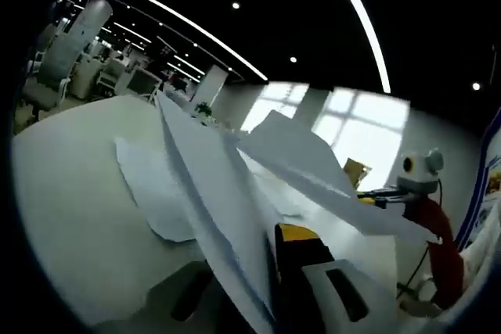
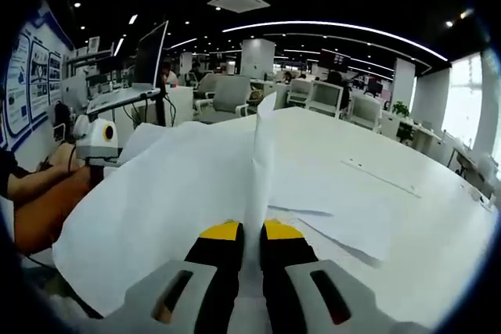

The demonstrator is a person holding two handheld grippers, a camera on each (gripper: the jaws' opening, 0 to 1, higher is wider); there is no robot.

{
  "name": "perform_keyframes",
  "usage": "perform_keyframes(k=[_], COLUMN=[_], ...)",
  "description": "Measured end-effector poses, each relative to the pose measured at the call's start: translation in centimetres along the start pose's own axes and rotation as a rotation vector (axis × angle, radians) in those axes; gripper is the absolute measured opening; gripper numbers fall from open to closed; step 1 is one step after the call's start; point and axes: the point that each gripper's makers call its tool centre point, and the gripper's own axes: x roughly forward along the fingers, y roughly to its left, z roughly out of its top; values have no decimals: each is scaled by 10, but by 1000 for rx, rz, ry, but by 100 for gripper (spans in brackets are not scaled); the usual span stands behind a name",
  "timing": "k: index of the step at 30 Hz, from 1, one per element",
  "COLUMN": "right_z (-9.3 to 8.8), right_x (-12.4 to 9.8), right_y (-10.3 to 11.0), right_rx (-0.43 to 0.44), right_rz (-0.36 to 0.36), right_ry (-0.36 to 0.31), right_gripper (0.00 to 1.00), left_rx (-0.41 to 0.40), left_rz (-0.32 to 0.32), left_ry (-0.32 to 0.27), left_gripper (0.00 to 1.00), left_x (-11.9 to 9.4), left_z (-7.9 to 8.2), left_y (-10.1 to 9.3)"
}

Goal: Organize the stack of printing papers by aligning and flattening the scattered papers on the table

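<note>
I'm pinching an edge-on white paper sheet (image 2: 257, 170) in my right gripper (image 2: 244, 234), jaws narrow, above the white counter (image 2: 407, 162). My left gripper (image 1: 270, 260) is clamping another lifted white sheet (image 1: 211, 185); loose sheets (image 1: 153, 189) are lying mid-counter.

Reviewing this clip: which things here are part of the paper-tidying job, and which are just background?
Job:
- lifted sheets, pinched edge-on in the right tongs
- left tongs, also on paper
- flat sheets on the white table

Background:
- office chairs
- wall posters
- windows
</note>
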Motion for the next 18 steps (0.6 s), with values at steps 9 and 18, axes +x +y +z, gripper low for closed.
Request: perform_keyframes(k=[9, 18], right_z=[-3, -6], right_x=[-6, -8], right_y=[-9, -16], right_rx=[4, -18], right_rz=[-22, -44], right_ry=[-2, 2], right_gripper=[5, 5], left_rx=[31, -41], left_rz=[-31, -73], left_ry=[15, -14], left_gripper=[30, 36], left_x=[3, 0], left_z=[-5, 2], left_y=[-8, -11])
